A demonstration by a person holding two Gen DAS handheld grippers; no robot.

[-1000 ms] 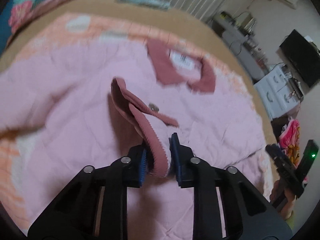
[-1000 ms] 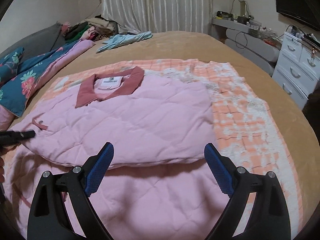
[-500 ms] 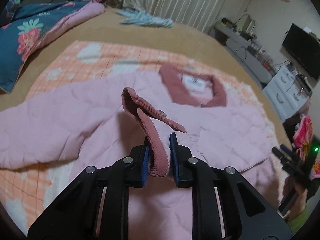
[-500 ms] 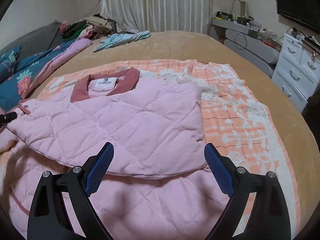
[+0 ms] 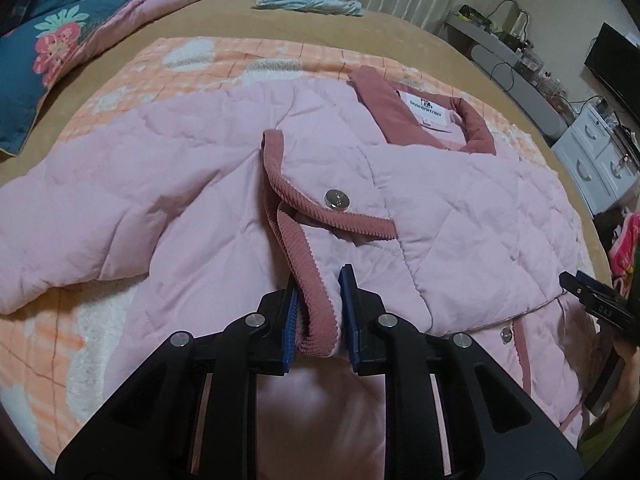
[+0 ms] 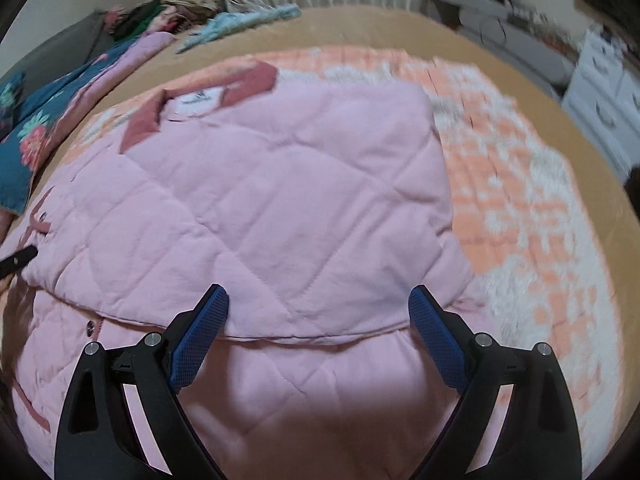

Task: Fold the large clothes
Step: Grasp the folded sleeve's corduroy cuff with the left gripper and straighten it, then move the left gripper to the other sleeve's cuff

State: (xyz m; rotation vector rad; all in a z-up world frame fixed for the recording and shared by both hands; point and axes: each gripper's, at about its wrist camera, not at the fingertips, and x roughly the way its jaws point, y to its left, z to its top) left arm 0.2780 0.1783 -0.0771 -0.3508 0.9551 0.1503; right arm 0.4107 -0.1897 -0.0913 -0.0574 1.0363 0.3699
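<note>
Left wrist view is showing the left claw (image 5: 318, 314) clamping the cuff (image 5: 304, 264) of the jacket (image 5: 208, 184), whose sleeve is lying across its chest. Right claw (image 6: 318, 336) is hovering spread apart over the jacket's folded hem. Beyond the jacket, a blanket (image 6: 520, 208) is covering the bed (image 5: 400, 36).

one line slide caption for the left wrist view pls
Left claw shut on the corduroy cuff of a pink quilted jacket spread on an orange checked blanket.

Dim warm indoor light — left view sharp | right view motion-blurred | fisheye bending, dark vignetted corners
</note>
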